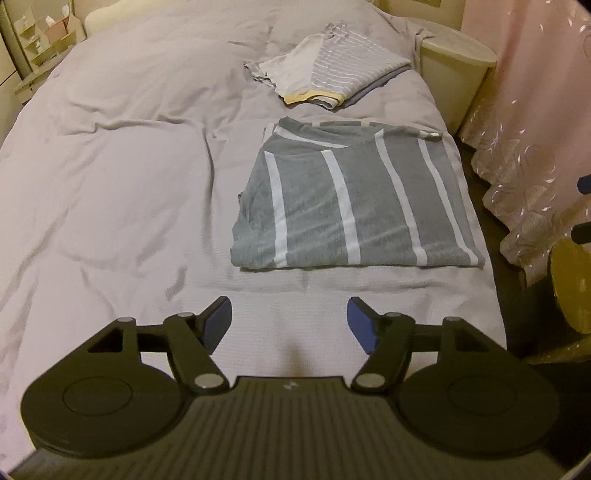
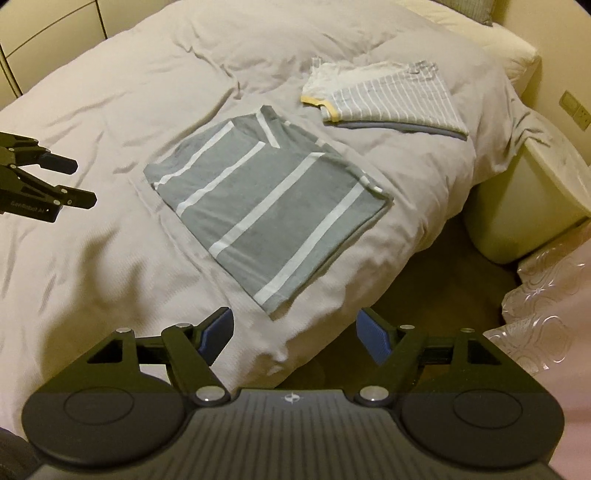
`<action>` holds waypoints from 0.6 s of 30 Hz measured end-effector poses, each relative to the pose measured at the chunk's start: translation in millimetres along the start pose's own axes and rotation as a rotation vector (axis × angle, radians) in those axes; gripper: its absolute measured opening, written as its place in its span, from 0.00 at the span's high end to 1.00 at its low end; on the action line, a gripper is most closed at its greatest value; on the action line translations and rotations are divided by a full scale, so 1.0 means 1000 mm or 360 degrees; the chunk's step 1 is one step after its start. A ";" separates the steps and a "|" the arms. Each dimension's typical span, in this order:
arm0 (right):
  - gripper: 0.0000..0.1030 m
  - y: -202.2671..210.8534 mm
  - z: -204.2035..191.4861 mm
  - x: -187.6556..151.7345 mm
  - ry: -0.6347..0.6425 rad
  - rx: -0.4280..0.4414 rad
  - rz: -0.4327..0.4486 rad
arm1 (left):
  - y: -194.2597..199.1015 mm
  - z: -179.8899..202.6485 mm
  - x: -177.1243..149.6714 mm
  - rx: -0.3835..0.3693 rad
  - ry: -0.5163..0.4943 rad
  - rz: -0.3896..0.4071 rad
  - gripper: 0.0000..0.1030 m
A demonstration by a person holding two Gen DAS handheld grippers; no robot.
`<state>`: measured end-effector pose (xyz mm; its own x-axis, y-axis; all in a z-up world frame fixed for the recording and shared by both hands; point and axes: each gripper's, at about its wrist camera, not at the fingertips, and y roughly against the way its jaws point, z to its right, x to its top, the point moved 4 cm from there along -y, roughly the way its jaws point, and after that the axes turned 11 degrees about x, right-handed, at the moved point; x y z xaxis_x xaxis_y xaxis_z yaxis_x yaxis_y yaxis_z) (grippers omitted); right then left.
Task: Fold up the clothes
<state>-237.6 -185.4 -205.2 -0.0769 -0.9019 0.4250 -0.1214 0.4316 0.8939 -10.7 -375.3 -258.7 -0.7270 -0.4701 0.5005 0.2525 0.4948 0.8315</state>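
A wide bed under a pale grey, rumpled duvet [image 1: 110,192] is filling most of both views. A cream pillow [image 2: 517,51] is lying at the head end, and a cream rounded bedside cabinet [image 2: 532,199] is standing just beside the bed's right edge. A pink patterned curtain [image 1: 535,129] is hanging beyond the cabinet, and dark floor is showing between bed and curtain.

The grey folded garment with broad white stripes [image 1: 351,199] is lying flat on the duvet near the right edge of the bed, folded into a rough rectangle with its near corner close to the mattress edge. Farther toward the head end, apart from it, a small stack of folded clothes with thin grey-and-white stripes and a yellow trim [image 2: 388,99] is resting on the duvet. The left portion of the bed is lying open, with only creases in the cover.

The left gripper [image 1: 290,321] is hovering over bare duvet just short of the striped garment, its blue-padded fingers spread wide and grasping nothing. The right gripper [image 2: 295,332] is hovering above the bed's corner, near the garment's nearest corner, its jaws likewise released and empty. In the right wrist view the left gripper [image 2: 83,181] is appearing at the left margin, above the cover and clear of the garment.

A shelf unit with small boxes [image 1: 44,33] is standing at the far left; their contents cannot be told.
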 end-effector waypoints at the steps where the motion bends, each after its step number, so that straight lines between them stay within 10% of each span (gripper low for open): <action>1: 0.27 -0.001 0.000 0.001 0.0000 0.0001 -0.0002 | 0.000 0.000 0.000 0.0002 -0.0011 0.0000 0.37; 6: 0.27 -0.006 -0.003 0.003 0.0005 0.0009 -0.0014 | -0.003 0.003 -0.001 0.0077 -0.0162 0.0038 0.36; 12: 0.66 -0.030 -0.028 -0.002 0.0305 -0.0034 -0.0024 | -0.023 0.043 -0.020 0.0292 -0.0897 0.0272 0.45; 18: 0.72 -0.082 -0.055 -0.016 0.0618 -0.0097 -0.0007 | -0.077 0.065 -0.039 0.0384 -0.1310 0.0485 0.56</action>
<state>-172.2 -206.7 -277.5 0.3052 -0.8482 0.4330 -0.0609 0.4364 0.8977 -42.8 -347.6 -357.8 -0.9002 0.3309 0.2832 0.4355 0.6952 0.5719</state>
